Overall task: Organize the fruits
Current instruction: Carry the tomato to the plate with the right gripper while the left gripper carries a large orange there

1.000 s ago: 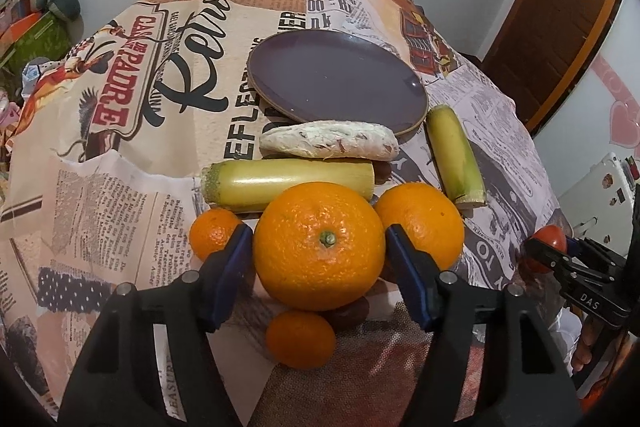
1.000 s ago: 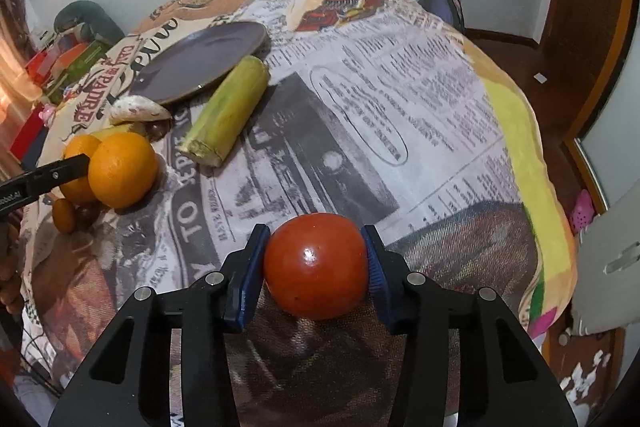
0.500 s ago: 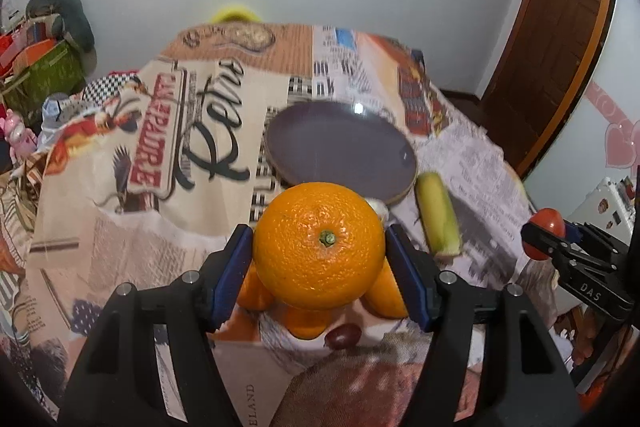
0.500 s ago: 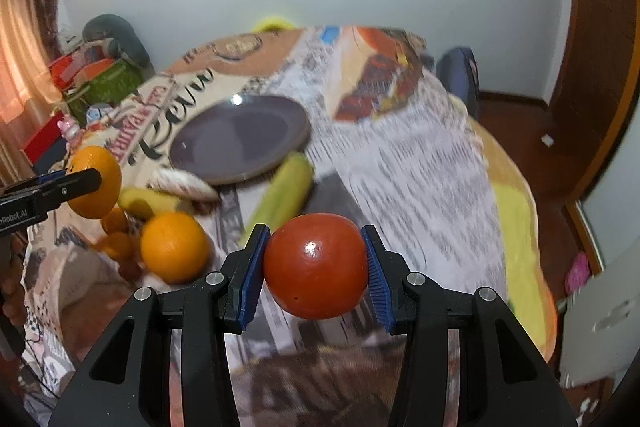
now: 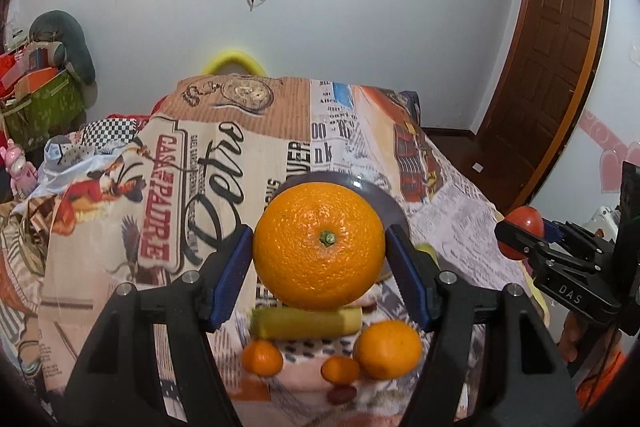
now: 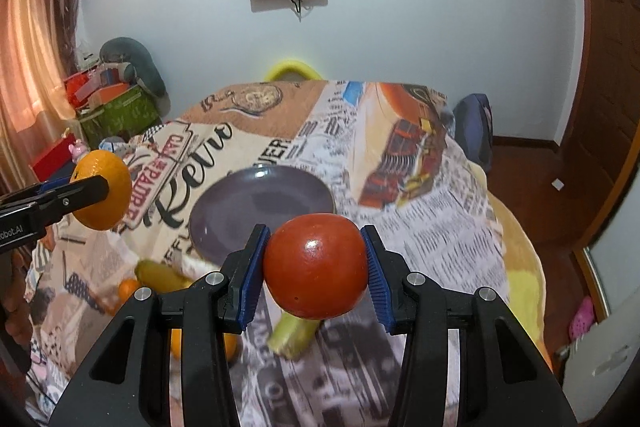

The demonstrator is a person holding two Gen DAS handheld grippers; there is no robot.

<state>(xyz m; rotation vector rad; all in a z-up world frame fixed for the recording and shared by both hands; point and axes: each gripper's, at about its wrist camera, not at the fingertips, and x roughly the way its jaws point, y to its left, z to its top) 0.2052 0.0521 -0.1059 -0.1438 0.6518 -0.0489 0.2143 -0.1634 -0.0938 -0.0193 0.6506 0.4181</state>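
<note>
Orange (image 5: 319,246) clamped between left jaws; tomato (image 6: 315,266) between right jaws.

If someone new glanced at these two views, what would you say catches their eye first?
A big orange fills the middle of the left wrist view, clamped in the left gripper above the table. A red tomato does the same in the right gripper. Behind both lies an empty purple plate on the newspaper-print tablecloth.

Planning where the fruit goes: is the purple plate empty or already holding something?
Empty. In the right wrist view the plate shows a bare purple surface; the tomato hides only its near edge.
</note>
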